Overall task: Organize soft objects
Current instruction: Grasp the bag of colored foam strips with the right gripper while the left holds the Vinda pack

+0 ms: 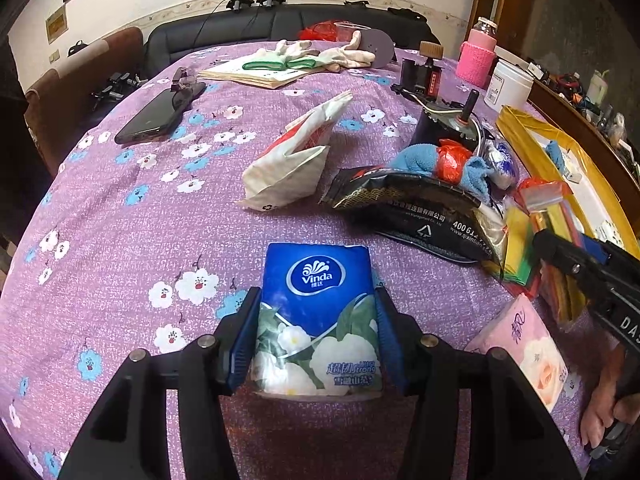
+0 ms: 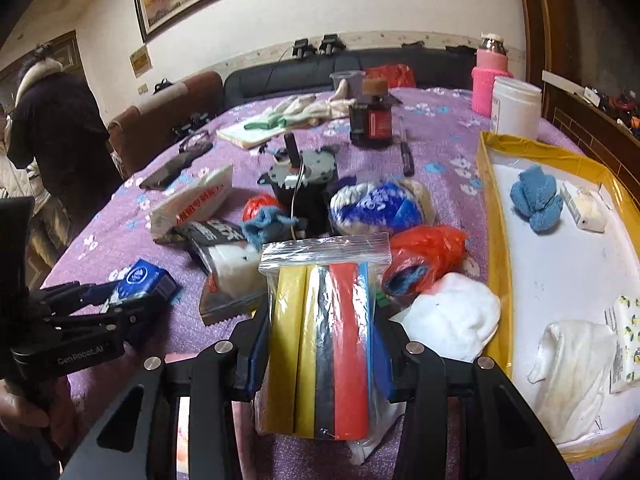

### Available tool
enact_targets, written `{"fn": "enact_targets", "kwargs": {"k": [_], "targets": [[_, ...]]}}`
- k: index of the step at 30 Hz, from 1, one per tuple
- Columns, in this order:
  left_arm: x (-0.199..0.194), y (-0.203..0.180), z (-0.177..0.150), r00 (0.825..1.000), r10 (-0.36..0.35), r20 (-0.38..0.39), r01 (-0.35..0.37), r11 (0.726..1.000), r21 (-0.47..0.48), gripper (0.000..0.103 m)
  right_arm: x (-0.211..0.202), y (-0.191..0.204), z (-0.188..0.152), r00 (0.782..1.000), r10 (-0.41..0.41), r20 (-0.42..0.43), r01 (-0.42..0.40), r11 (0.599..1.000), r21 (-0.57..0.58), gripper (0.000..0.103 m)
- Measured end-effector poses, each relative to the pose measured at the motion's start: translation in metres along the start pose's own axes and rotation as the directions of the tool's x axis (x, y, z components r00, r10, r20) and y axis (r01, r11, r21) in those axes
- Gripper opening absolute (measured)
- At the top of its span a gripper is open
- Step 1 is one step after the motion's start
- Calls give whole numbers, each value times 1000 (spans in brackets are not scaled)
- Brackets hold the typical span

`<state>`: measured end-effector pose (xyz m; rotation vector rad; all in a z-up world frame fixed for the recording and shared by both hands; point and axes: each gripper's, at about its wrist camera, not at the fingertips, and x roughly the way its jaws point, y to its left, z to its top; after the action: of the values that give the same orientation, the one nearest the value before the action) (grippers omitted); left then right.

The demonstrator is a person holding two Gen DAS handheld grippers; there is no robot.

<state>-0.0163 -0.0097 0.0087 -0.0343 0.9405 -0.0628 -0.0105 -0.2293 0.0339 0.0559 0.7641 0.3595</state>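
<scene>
Two grippers tilt down over the purple-clothed bench [image 1: 120,240]. My left gripper [image 1: 316,332] has its jaws pinching a blue tissue pack [image 1: 316,304] low over the cloth; my right gripper [image 2: 320,344] clamps a clear bag of coloured rolls [image 2: 324,340] beside the yellow-rimmed tray [image 2: 496,240].

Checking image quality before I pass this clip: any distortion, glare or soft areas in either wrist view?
Left wrist: strong fisheye bend, dark corners; blue tissue pack in the left gripper is sharp, with mild sheen. Right wrist: same bend; glare on the zip bag in the right gripper; the white tray looks bright.
</scene>
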Motion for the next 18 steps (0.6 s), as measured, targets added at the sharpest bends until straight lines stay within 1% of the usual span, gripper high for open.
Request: {"fn": "enact_targets", "kwargs": {"k": [5,10,18], "targets": [[1,0,0,1000,4,0,-4,1000,2,54,-1,-1,0,1000,16,10,-16,1000,6,46],[-2,8,0,1000,-19,18,19,999,-38,51,-3,-2,0,1000,25,18,-26,1000,9,46],[-6,9,-1,999,-8,33,10,999,-48,51,-4,-4,0,999,30,29,-31,999,22,46]]}}
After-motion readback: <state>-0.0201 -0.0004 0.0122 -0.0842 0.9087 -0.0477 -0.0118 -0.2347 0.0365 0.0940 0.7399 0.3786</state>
